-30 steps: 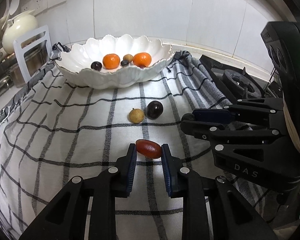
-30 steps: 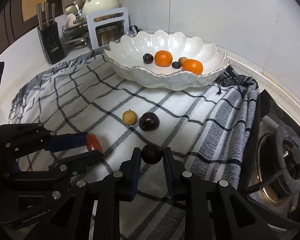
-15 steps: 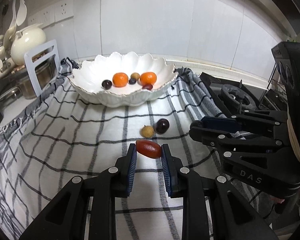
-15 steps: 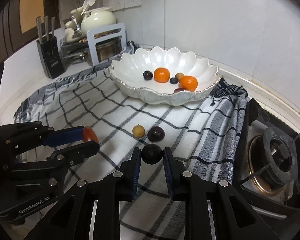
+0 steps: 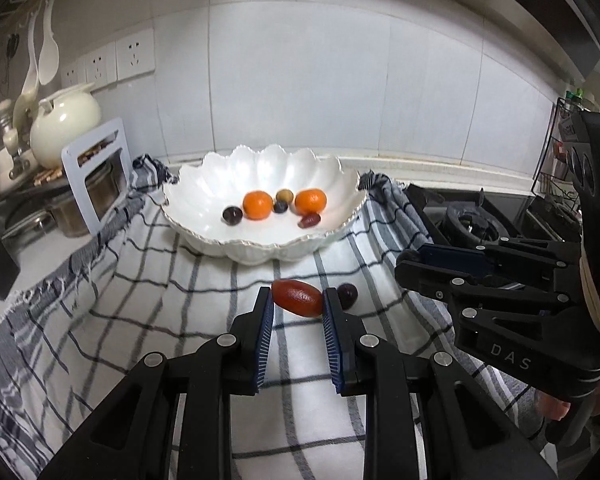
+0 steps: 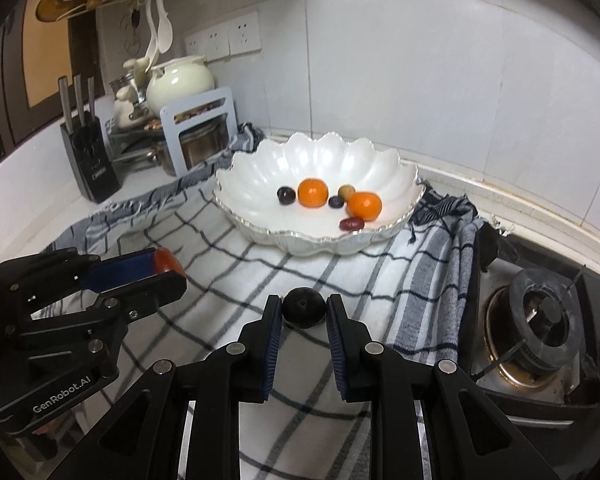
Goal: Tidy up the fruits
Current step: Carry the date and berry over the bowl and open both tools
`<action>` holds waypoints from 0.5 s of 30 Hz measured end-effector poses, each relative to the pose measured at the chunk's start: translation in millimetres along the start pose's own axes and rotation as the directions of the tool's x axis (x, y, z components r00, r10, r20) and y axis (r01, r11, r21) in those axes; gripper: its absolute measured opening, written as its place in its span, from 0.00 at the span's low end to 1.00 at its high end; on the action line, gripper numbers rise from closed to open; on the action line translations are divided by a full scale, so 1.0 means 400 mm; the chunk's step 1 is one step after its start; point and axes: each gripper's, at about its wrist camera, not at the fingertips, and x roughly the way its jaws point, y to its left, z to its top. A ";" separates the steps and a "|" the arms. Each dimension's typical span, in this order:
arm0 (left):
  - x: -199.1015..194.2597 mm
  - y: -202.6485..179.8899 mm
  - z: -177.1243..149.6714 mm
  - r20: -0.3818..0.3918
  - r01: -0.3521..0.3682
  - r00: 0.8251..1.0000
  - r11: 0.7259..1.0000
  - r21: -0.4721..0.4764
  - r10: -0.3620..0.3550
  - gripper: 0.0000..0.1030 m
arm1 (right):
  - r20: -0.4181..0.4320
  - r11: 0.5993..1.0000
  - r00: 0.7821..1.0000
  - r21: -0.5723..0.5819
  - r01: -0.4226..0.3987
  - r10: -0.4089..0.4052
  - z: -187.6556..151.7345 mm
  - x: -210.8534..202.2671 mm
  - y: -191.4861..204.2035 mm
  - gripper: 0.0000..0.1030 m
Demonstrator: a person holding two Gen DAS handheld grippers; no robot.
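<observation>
My left gripper [image 5: 296, 300] is shut on a red oval fruit [image 5: 296, 297] and holds it above the checked cloth [image 5: 140, 300]. My right gripper [image 6: 303, 308] is shut on a dark round fruit [image 6: 303, 307], also lifted off the cloth. Each gripper shows in the other's view: the right gripper [image 5: 408, 266] at the right, the left gripper [image 6: 172, 268] at the left with the red fruit [image 6: 165, 261]. Beyond both stands a white scalloped bowl [image 5: 260, 248] holding two oranges [image 5: 257, 205] and several small dark fruits. One dark plum [image 5: 347, 295] lies on the cloth.
A gas burner [image 6: 536, 320] sits right of the cloth. To the left are a knife block [image 6: 88, 156], a metal pot behind a white stand [image 5: 96, 176] and a cream teapot [image 5: 64, 124]. A tiled wall with sockets closes the back.
Both grippers have risen off the cloth, each carrying its fruit. The bowl and cloth now sit farther below and more of the wall shows.
</observation>
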 end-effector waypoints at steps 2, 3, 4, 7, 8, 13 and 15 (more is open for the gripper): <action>-0.006 0.010 0.010 0.010 0.003 1.000 1.000 0.001 -0.003 0.25 | 0.014 1.000 1.000 0.008 0.009 -0.009 0.011 -0.005 0.004 0.24; -0.008 0.013 0.013 0.013 0.005 1.000 1.000 0.000 -0.005 0.25 | 0.021 1.000 1.000 0.012 0.014 -0.014 0.017 -0.006 0.005 0.24; -0.010 0.020 0.018 0.019 0.002 1.000 1.000 -0.001 -0.002 0.25 | 0.029 1.000 0.999 0.017 0.019 -0.020 0.023 -0.008 0.008 0.24; -0.014 0.039 0.029 0.029 -0.010 1.000 1.000 -0.001 0.010 0.25 | 0.046 0.999 0.998 0.022 0.034 -0.035 0.036 -0.011 0.017 0.24; -0.016 0.047 0.033 0.033 -0.012 0.999 1.000 -0.003 0.012 0.25 | 0.050 0.999 0.998 0.020 0.038 -0.039 0.039 -0.012 0.019 0.24; -0.020 0.086 0.059 0.050 -0.023 0.998 1.000 -0.012 0.024 0.25 | 0.074 0.998 0.996 0.012 0.058 -0.059 0.062 -0.009 0.038 0.24; -0.021 0.100 0.070 0.061 -0.022 0.998 1.000 -0.013 0.023 0.25 | 0.083 0.998 0.995 0.014 0.060 -0.061 0.071 -0.007 0.045 0.24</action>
